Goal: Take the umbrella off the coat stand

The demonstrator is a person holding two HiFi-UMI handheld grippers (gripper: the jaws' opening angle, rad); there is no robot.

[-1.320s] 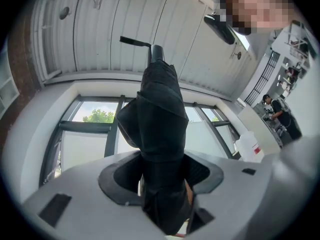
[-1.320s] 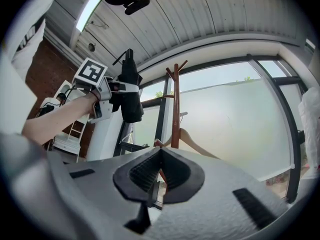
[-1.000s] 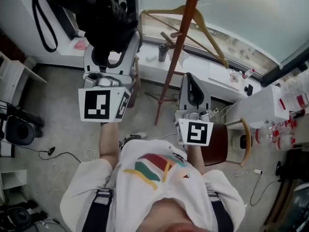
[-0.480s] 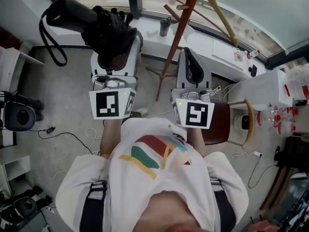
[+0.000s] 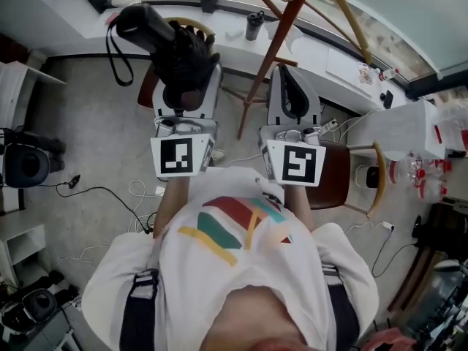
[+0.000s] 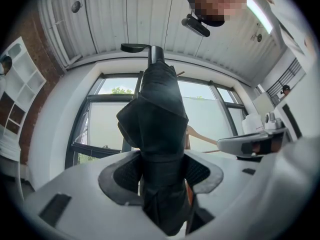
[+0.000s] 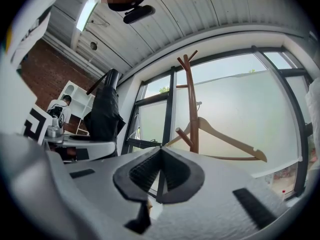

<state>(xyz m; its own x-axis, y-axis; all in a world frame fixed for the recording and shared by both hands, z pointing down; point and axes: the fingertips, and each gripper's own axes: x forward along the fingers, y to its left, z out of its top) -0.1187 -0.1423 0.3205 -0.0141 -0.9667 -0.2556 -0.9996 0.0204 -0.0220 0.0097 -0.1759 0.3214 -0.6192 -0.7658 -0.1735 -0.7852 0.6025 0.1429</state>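
Head view first: our left hand-held gripper was clamped round the folded black umbrella, which was already clear of the coat stand and stuck out toward the upper left. We reckon grabbing it by the bunched fabric end kept it from swinging about. The right hand-held gripper sat just beside the left one, with both forearms tucked in close to the chest and roughly parallel.

Left gripper view: the pads pressed on the fabric from both sides, jaws partly apart around it, and the umbrella ran straight up the frame.

Right gripper view: jaws closed together on nothing, aimed toward the stand and its wooden hanger. Probably just parked out of the way.
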